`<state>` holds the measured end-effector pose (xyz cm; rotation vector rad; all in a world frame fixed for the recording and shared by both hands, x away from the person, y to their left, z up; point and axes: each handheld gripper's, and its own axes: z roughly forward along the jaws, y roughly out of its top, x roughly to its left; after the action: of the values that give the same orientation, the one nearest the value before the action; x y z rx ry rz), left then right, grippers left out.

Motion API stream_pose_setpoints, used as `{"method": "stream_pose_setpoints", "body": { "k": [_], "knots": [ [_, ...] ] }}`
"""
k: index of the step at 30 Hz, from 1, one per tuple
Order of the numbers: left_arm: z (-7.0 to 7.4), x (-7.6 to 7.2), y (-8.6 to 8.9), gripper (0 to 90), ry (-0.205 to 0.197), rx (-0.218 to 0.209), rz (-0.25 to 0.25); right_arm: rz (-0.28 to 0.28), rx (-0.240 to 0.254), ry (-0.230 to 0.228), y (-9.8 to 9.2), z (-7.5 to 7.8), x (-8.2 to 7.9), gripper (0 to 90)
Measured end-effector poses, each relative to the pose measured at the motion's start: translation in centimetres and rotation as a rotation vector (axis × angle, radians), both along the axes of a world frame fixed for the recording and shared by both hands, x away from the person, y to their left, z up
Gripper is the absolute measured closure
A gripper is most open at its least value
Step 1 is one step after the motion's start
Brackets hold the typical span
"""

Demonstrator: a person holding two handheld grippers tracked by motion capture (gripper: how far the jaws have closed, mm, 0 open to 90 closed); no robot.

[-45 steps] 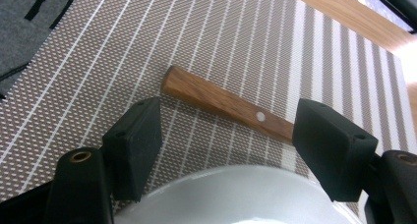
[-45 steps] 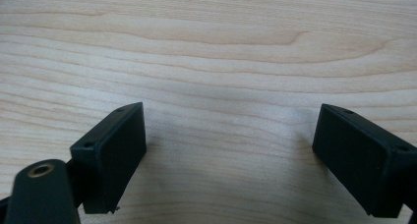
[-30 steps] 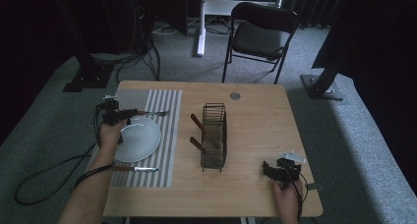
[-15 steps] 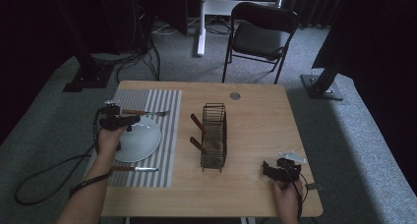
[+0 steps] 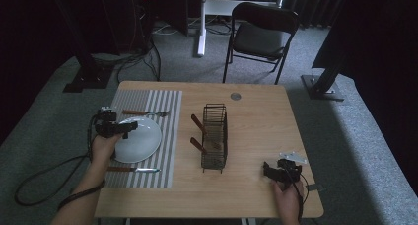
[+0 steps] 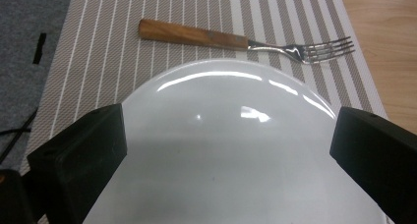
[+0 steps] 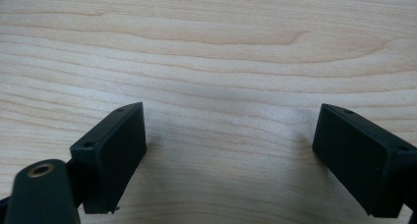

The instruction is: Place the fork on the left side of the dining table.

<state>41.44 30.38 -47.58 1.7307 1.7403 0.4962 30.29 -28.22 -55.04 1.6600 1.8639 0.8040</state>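
A: The left tool hangs over the near edge of the white plate, its jaws spread wide, having just been opening, with nothing pinched between them. In the left gripper view the plate lies flat below and between both jaws, and the fork sits just beyond the plate's far rim.

B: So what could spoil it from here?

A: I'd say the plate is slick and shallow. If the tool drops to take the rim at a poor angle, one jaw could skid across the glaze and shove the plate over the striped mat into the fork ahead of it.

B: And the knife?

A: The knife lies behind the tool, toward the person; a careless pull back could nudge it.

B: The other hand?

A: The right tool rests spread and empty on the bare table, well apart from the wire rack. Little risk there, I'd judge.
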Motion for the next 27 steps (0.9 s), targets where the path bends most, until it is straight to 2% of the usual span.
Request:
{"method": "stream_pose_setpoints", "body": {
  "k": [14,17,22,24,27],
  "knots": [
    [0.1,-2.8,0.2,0.7,-0.004,0.036,-0.012,0.0,0.0,0.0,0.0,0.0,0.0,12.4],
    [-0.1,-3.5,0.3,0.7,0.001,0.034,-0.016,0.0,0.0,0.0,0.0,0.0,0.0,12.4],
    [-0.5,-4.6,0.2,0.7,0.005,0.001,-0.039,0.0,0.001,0.0,0.0,0.0,0.0,12.4],
    [-0.6,-5.1,0.2,0.7,0.004,0.025,-0.043,0.0,0.0,0.0,0.0,0.0,0.0,12.4],
    [-0.9,-5.6,0.3,0.7,0.008,0.037,-0.047,0.0,0.0,0.0,0.0,0.0,0.0,12.4]
  ]
}}
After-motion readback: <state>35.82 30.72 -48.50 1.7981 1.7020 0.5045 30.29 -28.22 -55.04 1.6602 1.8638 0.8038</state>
